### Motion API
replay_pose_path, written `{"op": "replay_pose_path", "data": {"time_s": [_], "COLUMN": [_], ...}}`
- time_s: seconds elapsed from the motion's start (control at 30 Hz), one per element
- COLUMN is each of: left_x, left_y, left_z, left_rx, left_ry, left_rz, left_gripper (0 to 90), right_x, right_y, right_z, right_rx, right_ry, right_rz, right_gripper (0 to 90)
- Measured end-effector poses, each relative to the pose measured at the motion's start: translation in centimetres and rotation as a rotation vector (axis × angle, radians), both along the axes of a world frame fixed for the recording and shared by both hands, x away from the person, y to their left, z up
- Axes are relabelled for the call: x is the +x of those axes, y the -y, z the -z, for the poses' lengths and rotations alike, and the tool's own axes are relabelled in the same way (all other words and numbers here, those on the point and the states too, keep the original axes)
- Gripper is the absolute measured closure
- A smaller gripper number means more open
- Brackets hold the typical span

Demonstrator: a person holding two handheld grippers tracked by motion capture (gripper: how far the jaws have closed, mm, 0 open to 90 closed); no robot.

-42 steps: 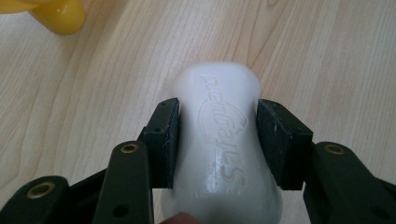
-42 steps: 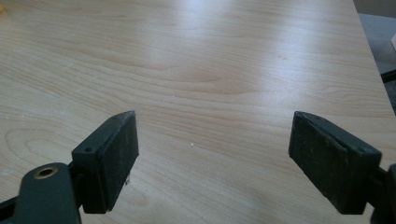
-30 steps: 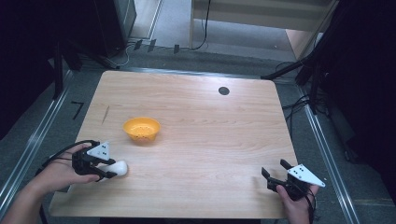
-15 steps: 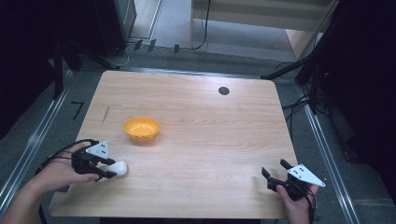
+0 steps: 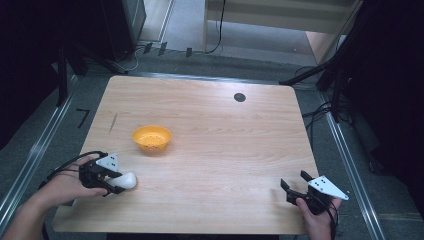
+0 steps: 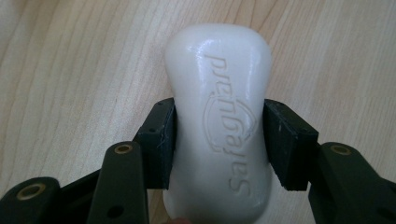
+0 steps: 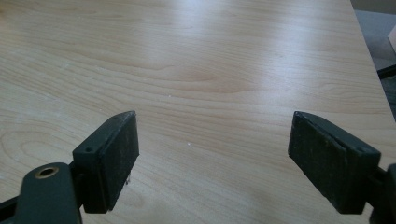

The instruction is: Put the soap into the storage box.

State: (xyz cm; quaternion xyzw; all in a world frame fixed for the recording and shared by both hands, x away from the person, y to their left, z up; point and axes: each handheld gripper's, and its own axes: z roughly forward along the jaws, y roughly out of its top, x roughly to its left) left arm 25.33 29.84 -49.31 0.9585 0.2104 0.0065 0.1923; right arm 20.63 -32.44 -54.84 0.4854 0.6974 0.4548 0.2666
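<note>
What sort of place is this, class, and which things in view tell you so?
Probably a lab or workshop recording station: a bare wooden table on metal rails, loose cables on the floor, and hand-held grippers, the left gripper holding a soap bar.

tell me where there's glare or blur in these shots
High view: dark surroundings, the table evenly lit, slightly soft. Left gripper view: sharp on the soap bar, with soft sheen on its top; black pads in focus. Right gripper view: broad pale glare across the wood.
</note>
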Motion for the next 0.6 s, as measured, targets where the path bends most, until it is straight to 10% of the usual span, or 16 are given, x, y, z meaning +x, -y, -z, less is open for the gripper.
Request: {"op": "replay_pose_path", "data": {"time_s": [0.23,0.6], "left_x": [-1.0,-1.1], "left_y": [0.4,0.6], "left_z": [0.2,0.2], "left_rx": [0.030,0.025], "left_ry": [0.088,0.089], "left_rz": [0.027,0.024], "left_gripper": [47.5,49.4], "right_x": [0.0,0.0], "right_y": [0.0,0.0], "right_z": [0.0,0.0], "right_rx": [-0.001,-0.008], "right_ry": [0.000,0.000], "right_rz": [0.001,-0.002], "right_gripper": [17.4,17.6]}}
